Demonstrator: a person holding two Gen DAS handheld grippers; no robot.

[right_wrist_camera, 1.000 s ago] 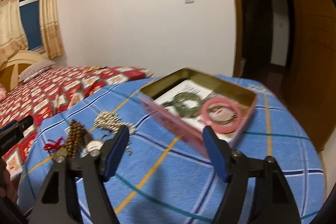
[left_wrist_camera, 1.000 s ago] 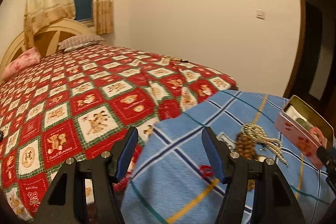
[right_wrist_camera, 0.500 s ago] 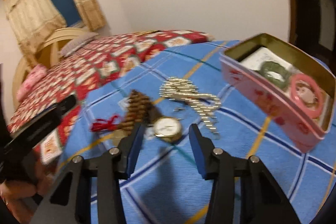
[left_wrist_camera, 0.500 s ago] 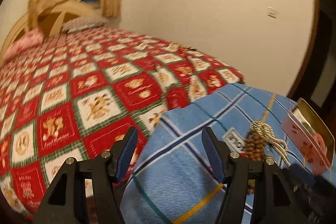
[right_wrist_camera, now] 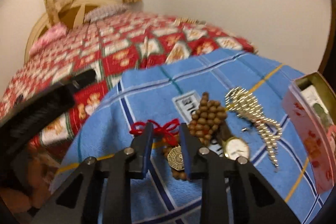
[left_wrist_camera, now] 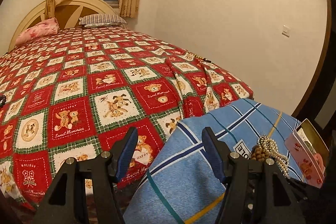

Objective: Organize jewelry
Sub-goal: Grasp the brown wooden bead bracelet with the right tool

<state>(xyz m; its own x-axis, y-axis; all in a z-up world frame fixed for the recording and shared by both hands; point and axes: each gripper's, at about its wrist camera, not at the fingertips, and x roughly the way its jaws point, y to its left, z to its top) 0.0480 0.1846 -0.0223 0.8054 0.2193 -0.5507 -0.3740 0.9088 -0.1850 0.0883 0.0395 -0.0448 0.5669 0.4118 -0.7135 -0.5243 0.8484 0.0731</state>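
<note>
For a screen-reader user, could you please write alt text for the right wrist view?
The right gripper, its jaws just narrowed, hovers over a red string knot and a brass octagonal charm on a blue plaid cloth. Beside them lie wooden beads, a wristwatch and a silvery chain; a pink tin stands at the right edge.

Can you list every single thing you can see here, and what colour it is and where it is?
wooden bead string: one, brown, middle of the blue checked cloth
red knotted cord: one, red, on the bead string's near end
octagonal pendant: one, gold, between the right gripper's jaws
wristwatch: one, gold with white face, right of the beads
metal bead chain: one, silvery, further right
tin box: one, pink, open, cloth's right edge
bed quilt: one, red and white, behind
pillows: two, striped and pink, at the headboard
left gripper: black, blue pads, open, empty
right gripper: black, jaws just been closing around the pendant
</note>
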